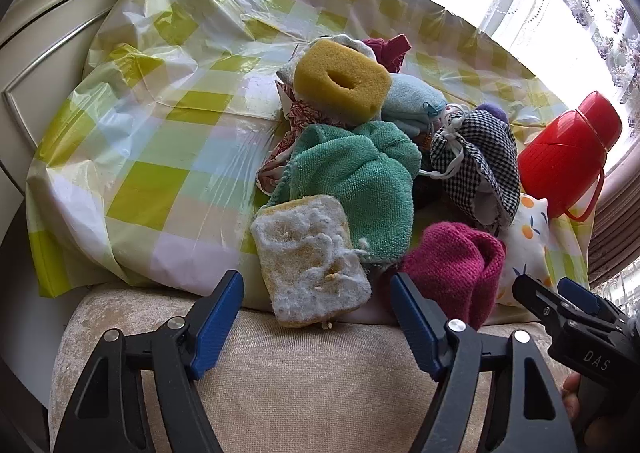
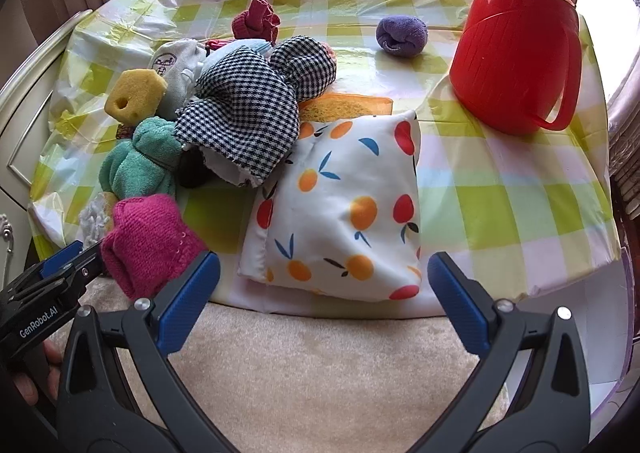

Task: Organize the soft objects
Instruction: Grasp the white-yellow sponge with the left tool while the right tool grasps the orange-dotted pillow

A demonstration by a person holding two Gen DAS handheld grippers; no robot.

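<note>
A pile of soft things is seen on the checked tabletop. At the near edge a worn scrub sponge is lying, half over the edge, with a green towel just behind it and a yellow sponge with a hole on top of the pile. The left tool is held with its jaws apart on either side of the scrub sponge, not pressing it. Further right, a pink knitted piece, a checked cloth and a fruit-print pillow are found. The right tool is held released before the pillow's near edge. A red jug is standing at the far right corner.
</note>
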